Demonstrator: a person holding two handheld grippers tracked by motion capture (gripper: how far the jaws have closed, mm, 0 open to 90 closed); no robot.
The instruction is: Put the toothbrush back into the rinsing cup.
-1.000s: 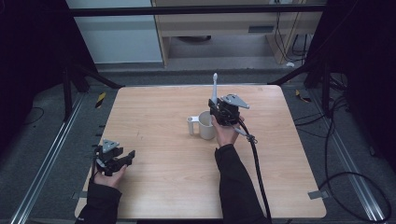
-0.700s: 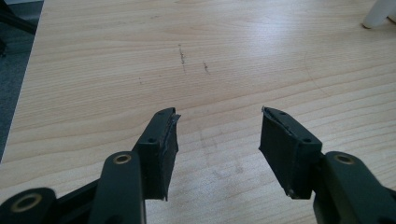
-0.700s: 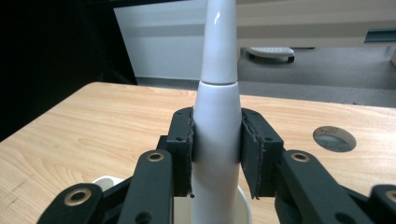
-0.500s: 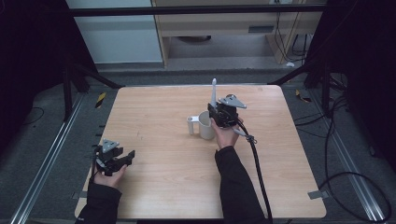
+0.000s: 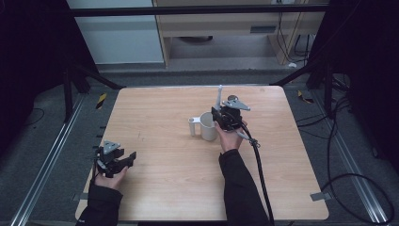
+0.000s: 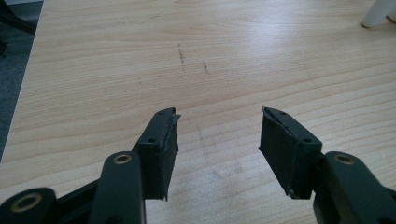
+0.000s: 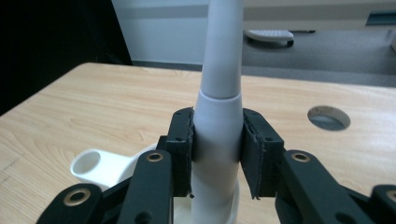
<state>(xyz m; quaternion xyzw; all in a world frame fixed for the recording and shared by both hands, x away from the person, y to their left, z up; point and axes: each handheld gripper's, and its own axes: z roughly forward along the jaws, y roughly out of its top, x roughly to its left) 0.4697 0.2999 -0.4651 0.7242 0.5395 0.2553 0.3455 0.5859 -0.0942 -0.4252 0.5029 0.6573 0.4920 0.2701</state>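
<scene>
— What is the right gripper (image 7: pixel 217 140) doing?

— Its two black jaws are clamped on a tall white plastic toothbrush-like handle (image 7: pixel 218 126), one pad on each flank of the thick lower barrel. The pads press flat against it, so the jaws stand partly closed rather than fully shut.

— And where is that handle?

— It stands upright, its lower end inside a white plastic cup (image 5: pixel 208 126) with a small tube-shaped holder (image 5: pixel 192 126) jutting from its side. In the high view the cup sits on the light wooden table (image 5: pixel 164 108), a little right of the middle, with the handle's thin upper end (image 5: pixel 219 96) poking up above the right gripper (image 5: pixel 226 117).

— Is anything else close to it?

— A round cable hole (image 7: pixel 328 117) in the tabletop lies beyond the jaws in the right gripper view, well apart from the cup.

— The left gripper?

— The left gripper (image 5: pixel 114 159) is near the table's front left corner, far from the cup. In the left gripper view its jaws (image 6: pixel 217 144) stand wide apart with bare wood between them — nothing held, nothing touched by the pads.
</scene>
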